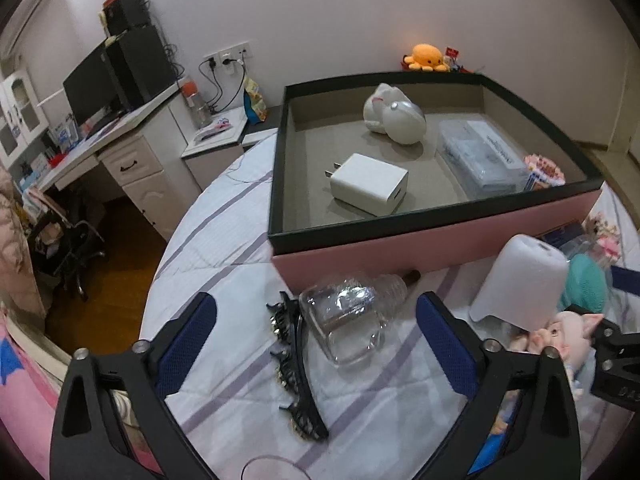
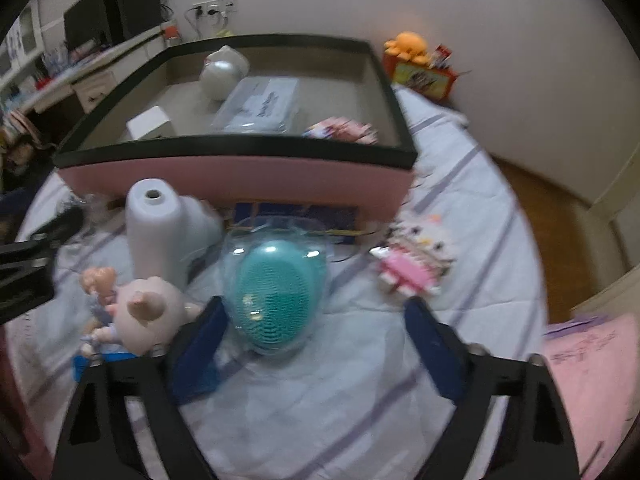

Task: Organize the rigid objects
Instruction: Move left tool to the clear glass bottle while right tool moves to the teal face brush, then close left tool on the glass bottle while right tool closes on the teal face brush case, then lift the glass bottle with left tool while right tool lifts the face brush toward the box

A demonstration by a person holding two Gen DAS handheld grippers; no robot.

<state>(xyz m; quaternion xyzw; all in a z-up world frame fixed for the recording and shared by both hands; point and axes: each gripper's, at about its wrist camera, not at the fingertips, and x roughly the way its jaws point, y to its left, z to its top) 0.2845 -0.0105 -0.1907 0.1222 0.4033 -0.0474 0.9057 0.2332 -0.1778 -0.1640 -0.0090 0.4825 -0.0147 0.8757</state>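
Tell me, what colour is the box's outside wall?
Pink, with a dark rim, on the box; the left wrist view shows it best.

Left gripper [image 1: 316, 308] and right gripper [image 2: 316, 312] both angle downward — jaws apart, gripping nothing.

Left gripper [image 1: 316, 312] & right gripper [image 2: 316, 320]: black angular frames w/ triangular cutouts, silver screws, blue textured finger pads [image 1: 188, 344].

Motion blur is smearing the whole right wrist view; the pink box [image 2: 236, 180] is hiding part of the blue book [image 2: 296, 216] at its front wall.
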